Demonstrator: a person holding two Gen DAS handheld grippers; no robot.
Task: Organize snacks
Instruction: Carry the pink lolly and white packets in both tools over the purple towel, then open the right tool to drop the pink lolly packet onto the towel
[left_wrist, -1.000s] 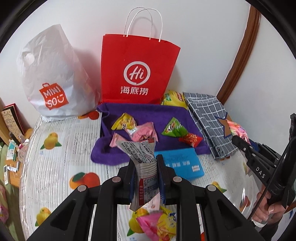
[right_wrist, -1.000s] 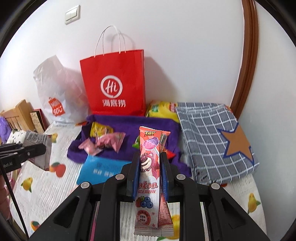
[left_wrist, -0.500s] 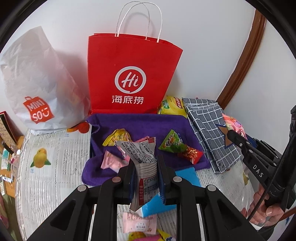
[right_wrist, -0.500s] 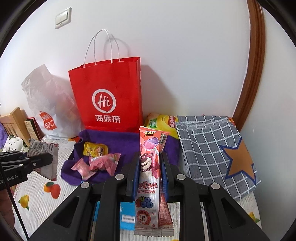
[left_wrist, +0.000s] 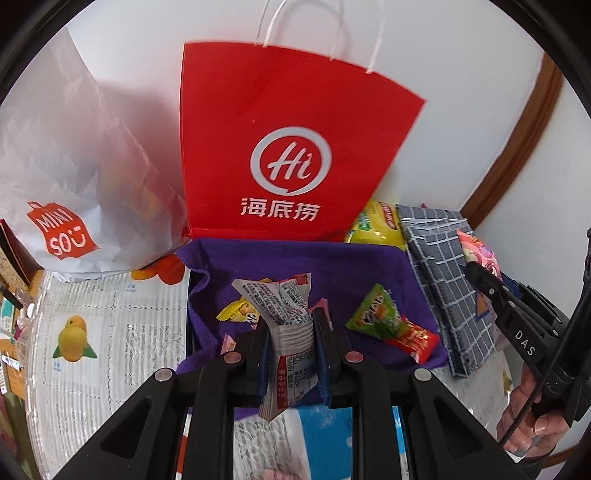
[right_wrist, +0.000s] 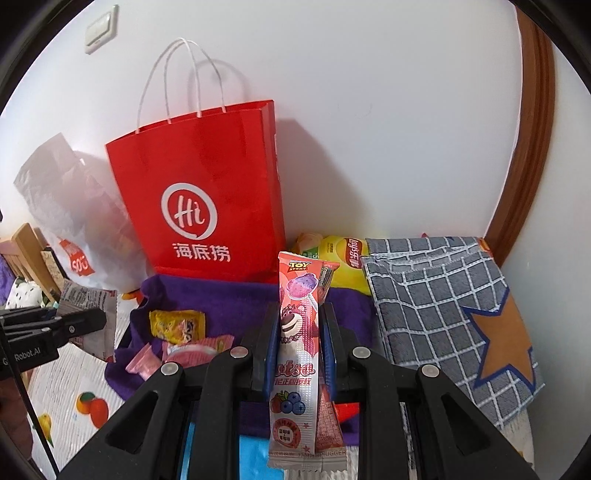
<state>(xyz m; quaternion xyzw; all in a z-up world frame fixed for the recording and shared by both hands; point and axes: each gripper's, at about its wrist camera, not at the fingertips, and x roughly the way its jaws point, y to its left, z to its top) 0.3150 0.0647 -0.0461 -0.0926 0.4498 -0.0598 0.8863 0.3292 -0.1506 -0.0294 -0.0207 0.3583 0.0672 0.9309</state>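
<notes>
Two snacks in the air at once; the grey-white printed packet (left_wrist: 291, 332) sits pinched at its pleated middle in the left gripper (left_wrist: 291, 354), over the near edge of the purple cloth (left_wrist: 295, 258); the pink lollipop packet (right_wrist: 299, 332) stands upright, clamped mid-length in the right gripper (right_wrist: 298, 350), above the same cloth's right side; both look light, thin and crinkly, likely slippery film, so a grip across the flat middle seems the safe hold, and squeezing too hard on the lollipop could crack what's inside; loose on the cloth lie a green sachet (left_wrist: 376, 314) touching a red sachet (left_wrist: 413, 339), a yellow candy (right_wrist: 177, 323) and pink wrappers (right_wrist: 195, 349); behind, at the table's back edge against the wall, stands the red paper bag (left_wrist: 280, 147), its mouth out of sight from here, so what it holds is anyone's guess; the white plastic bag (left_wrist: 74, 166) is cut off at the left; the checked cloth bag (right_wrist: 443, 295) half hides a yellow chip packet (right_wrist: 340, 258)
</notes>
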